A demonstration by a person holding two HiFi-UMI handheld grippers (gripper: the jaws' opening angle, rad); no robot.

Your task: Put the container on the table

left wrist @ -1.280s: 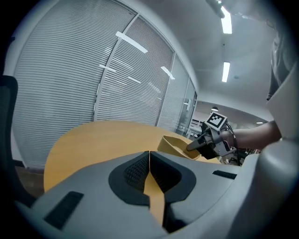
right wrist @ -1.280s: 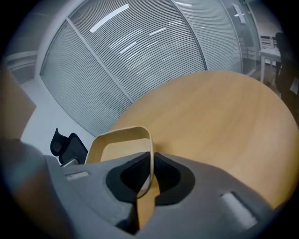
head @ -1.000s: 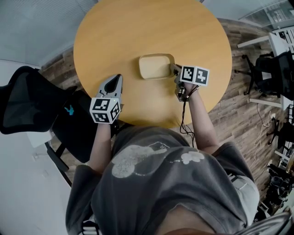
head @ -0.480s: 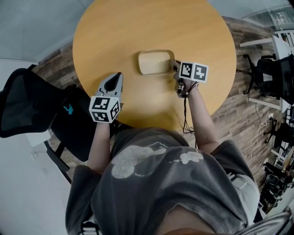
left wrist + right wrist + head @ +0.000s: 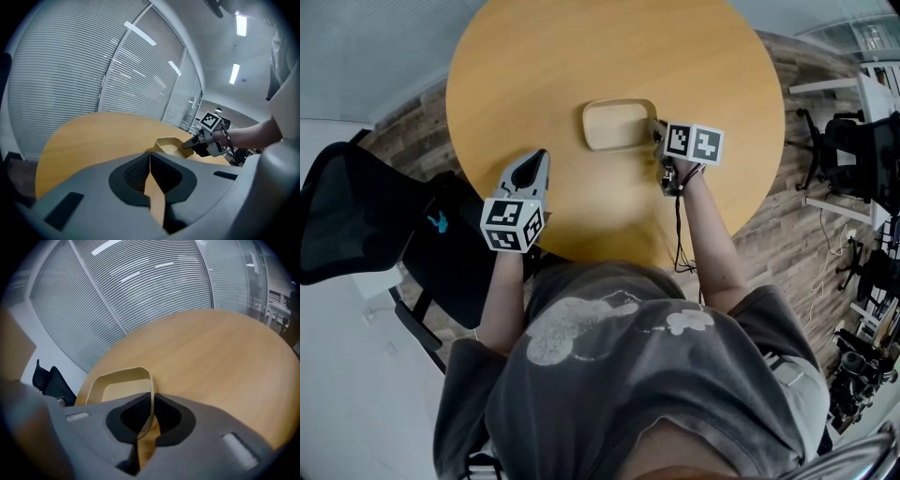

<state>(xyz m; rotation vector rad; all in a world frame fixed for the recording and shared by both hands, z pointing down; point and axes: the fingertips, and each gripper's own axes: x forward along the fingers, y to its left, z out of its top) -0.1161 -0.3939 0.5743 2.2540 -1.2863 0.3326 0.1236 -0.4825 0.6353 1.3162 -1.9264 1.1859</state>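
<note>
A shallow beige container [image 5: 619, 124] is low over the middle of the round wooden table [image 5: 581, 56]; I cannot tell if its base touches the top. My right gripper [image 5: 655, 136] is shut on the container's near-right rim. The right gripper view shows that rim [image 5: 122, 372] running between the closed jaws of the right gripper [image 5: 151, 398]. My left gripper [image 5: 539, 156] hovers by the table's near-left edge, shut and holding nothing. In the left gripper view its jaws meet at the left gripper's tip [image 5: 149, 153], with the container [image 5: 169, 144] beyond.
A black office chair [image 5: 356, 216] stands left of the table, close to my left arm. Desks and more chairs [image 5: 862, 141] fill the right side over a plank floor. Slatted window blinds [image 5: 93, 70] rise behind the table.
The right gripper and the container have shifted slightly farther from me across the table. The left gripper has stayed where it was.
</note>
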